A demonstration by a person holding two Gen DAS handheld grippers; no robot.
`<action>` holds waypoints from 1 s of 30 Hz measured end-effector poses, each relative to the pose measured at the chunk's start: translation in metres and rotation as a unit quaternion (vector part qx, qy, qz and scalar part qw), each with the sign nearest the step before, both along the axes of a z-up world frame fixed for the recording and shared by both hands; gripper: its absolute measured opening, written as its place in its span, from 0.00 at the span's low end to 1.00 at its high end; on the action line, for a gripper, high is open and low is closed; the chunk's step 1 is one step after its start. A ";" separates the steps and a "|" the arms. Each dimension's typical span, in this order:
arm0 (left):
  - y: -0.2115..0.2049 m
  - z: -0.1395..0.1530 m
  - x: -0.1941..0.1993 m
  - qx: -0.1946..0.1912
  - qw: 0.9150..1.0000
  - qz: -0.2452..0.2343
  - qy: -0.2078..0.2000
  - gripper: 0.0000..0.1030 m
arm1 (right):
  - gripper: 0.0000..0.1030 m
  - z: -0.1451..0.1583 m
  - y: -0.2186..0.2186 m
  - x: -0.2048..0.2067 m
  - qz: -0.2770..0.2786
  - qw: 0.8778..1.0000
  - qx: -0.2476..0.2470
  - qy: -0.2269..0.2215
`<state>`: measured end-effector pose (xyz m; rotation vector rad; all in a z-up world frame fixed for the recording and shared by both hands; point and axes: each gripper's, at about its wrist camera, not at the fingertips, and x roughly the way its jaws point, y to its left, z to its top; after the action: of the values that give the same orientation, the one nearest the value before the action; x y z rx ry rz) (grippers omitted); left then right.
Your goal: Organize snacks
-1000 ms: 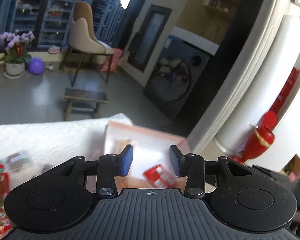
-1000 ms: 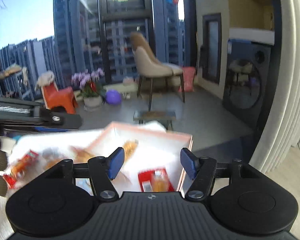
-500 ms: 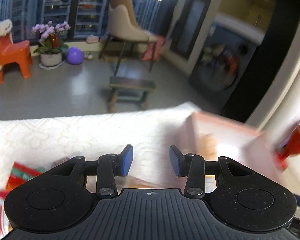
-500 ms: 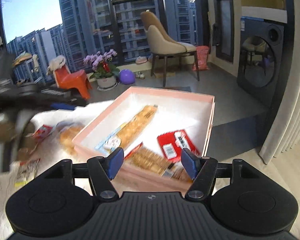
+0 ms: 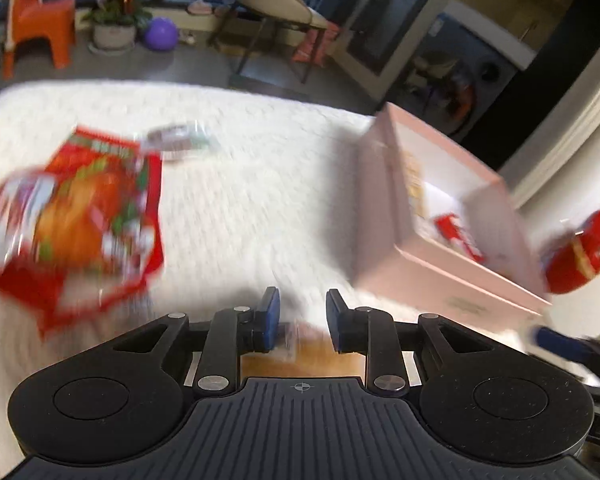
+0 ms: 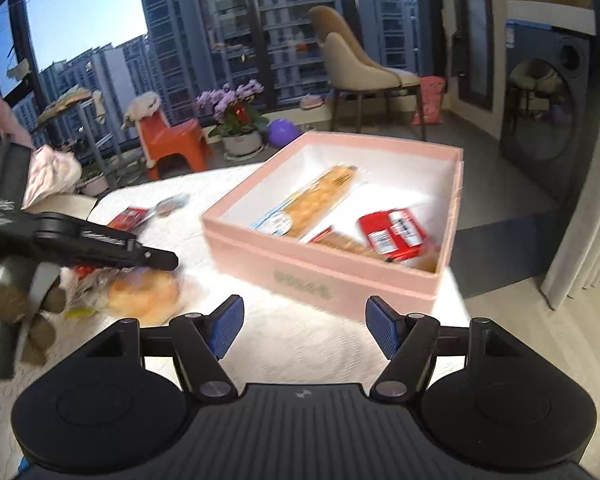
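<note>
White quilted cloth covers the tabletop (image 6: pixel 300 344). On it stands a pink box (image 6: pixel 340 216) holding snacks; left of the box lies a wrapped bun (image 6: pixel 144 292). Behind the box are an orange stool (image 6: pixel 172 144), a flowerpot (image 6: pixel 240 120) and a chair (image 6: pixel 360 64). The left claw (image 5: pixel 303 316) is closing, nothing clearly pressed; the right claw (image 6: pixel 304 326) is opening, empty.

matt pink cardboard box (image 6: pixel 340 280); glossy red snack bag (image 5: pixel 76 216).
</note>
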<state>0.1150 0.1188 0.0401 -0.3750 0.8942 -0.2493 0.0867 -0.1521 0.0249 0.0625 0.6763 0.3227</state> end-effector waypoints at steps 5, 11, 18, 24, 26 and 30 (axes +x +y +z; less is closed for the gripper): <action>0.025 0.027 -0.044 0.002 0.998 0.024 -0.050 0.28 | 0.67 0.000 0.028 -0.005 0.036 0.999 -0.010 0.008; 0.067 0.037 -0.076 0.095 0.985 0.128 -0.070 0.28 | 0.69 0.006 0.076 -0.005 0.086 0.996 -0.024 0.013; 0.095 0.012 -0.104 0.032 0.985 0.161 -0.063 0.28 | 0.70 0.037 0.161 0.076 0.114 0.993 -0.006 0.038; 0.096 0.003 -0.112 0.000 0.988 0.145 -0.058 0.28 | 0.70 0.012 0.249 0.188 0.113 0.989 -0.009 0.094; 0.094 -0.002 -0.112 -0.005 0.988 0.143 -0.055 0.28 | 0.70 -0.004 0.264 0.220 0.084 0.990 -0.016 0.111; 0.095 -0.008 -0.108 -0.002 0.987 0.151 -0.050 0.28 | 0.49 -0.027 0.272 0.253 0.064 0.988 -0.015 0.142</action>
<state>0.0069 0.2142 0.0317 -0.4918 0.7278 0.0100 0.3393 0.1198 -0.0016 0.0372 0.9696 0.4327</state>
